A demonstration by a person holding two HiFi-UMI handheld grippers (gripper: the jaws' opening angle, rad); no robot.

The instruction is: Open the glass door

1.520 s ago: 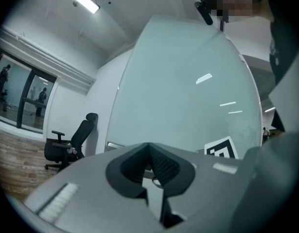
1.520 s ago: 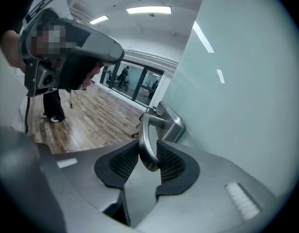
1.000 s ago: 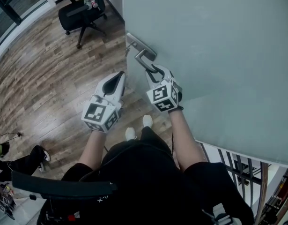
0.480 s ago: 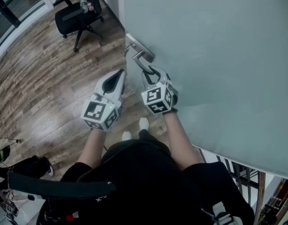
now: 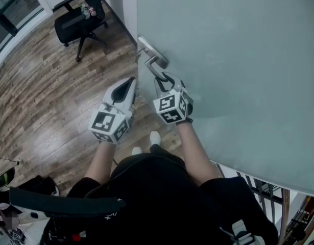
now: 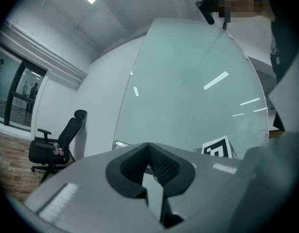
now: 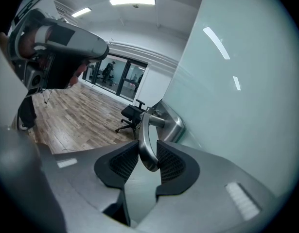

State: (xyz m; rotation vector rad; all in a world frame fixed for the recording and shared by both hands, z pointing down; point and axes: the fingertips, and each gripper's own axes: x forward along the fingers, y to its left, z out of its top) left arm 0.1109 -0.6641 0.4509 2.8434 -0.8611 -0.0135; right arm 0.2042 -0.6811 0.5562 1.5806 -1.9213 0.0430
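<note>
Your right gripper (image 5: 165, 78) pinches the curved silver metal lever handle (image 7: 145, 142) on the frosted pale-green glass door (image 5: 238, 50), while your left gripper (image 5: 129, 82), jaws pressed together on nothing, hovers just beside it.

Tall pane of frosted, pale grey-green glass door (image 5: 233, 50), upright, filling the right of the head view with its free vertical edge at the left. Near that edge, on a metal plate, a brushed-metal lever handle (image 7: 145, 140), curving out from the pane, clamped between the pads of the right claw (image 7: 148, 161).
</note>
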